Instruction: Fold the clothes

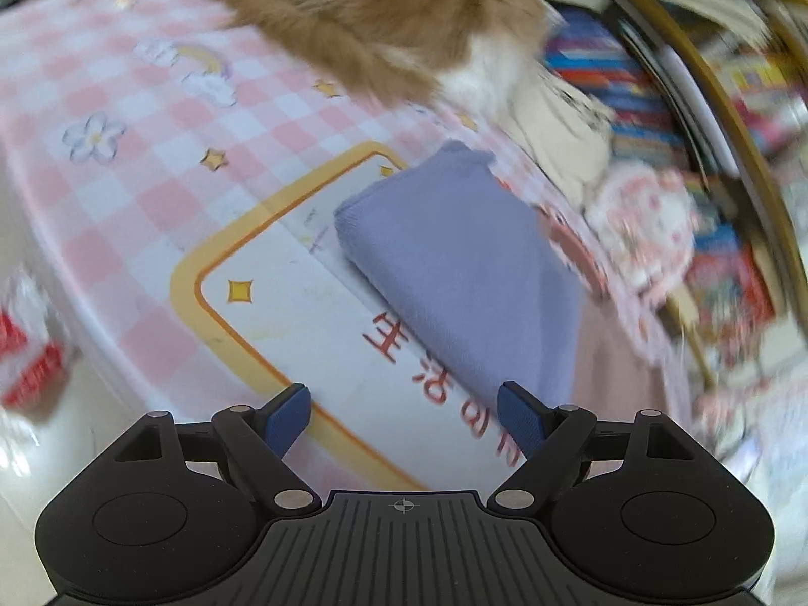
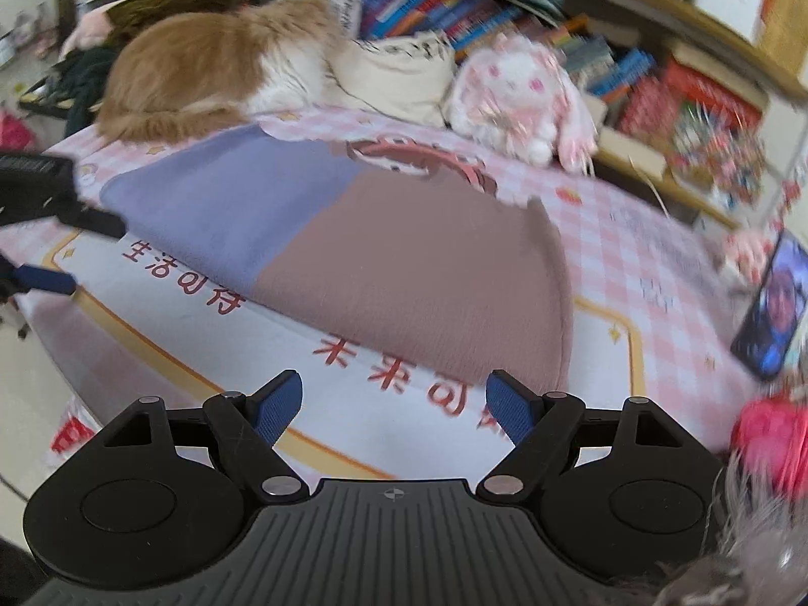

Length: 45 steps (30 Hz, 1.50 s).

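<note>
Jaws: both grippers spread wide, holding nothing; left gripper, right gripper.
Cloth: two-tone garment, lavender and mauve, lay flat on the pink checked table cover, apparently folded (blur).
Bearing: just ahead of both; long axis ran left-right across the right gripper.
Nearer: mauve end to right, lavender to left.
Bystander: cat beyond it.

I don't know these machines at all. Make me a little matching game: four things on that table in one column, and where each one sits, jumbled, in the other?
Things:
1. cat
2. plush rabbit
3. phone
4. purple cloth

Places:
A. beside the brown cloth, touching it
B. right edge of the table, screen lit
C. far left of the table, lying down
D. far side, in front of the books

Pairs: 1-C, 2-D, 3-B, 4-A
</note>
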Tool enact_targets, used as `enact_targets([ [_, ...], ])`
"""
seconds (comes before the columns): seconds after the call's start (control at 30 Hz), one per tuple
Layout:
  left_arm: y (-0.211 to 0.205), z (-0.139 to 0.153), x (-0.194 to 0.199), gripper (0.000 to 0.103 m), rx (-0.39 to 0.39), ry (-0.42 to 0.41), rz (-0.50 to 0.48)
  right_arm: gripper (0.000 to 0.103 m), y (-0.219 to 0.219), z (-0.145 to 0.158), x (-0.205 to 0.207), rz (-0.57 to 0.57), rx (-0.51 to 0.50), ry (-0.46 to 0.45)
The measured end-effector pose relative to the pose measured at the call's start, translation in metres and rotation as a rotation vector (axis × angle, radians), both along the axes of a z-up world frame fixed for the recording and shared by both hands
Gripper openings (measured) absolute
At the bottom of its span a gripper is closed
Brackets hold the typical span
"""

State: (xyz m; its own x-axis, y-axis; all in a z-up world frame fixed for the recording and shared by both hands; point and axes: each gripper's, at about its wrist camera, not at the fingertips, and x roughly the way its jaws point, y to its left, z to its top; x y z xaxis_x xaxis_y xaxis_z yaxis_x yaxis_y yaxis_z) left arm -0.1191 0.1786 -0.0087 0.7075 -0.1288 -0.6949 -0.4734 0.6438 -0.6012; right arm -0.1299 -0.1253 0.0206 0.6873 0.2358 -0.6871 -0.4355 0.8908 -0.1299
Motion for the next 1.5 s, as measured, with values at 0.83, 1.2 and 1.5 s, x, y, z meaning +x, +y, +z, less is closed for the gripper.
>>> enact_targets([
  [0.83,0.003,-0.018,0.034,0.083,-0.172,-0.132,0.49,0.079,-0.099,0.003,0.079,0.155,0.122,-0.031],
  [1.2,-0.008,-0.013,0.039,0.084,-0.07,-0.11,0.462,0.058,-0.113,-0.013,0.111,0.12,0.182,0.066],
  [1.5,-0.011,-0.016,0.035,0.084,-0.098,-0.139,0.523,0.041,-0.111,-0.034,0.118,0.176,0.17,0.139],
])
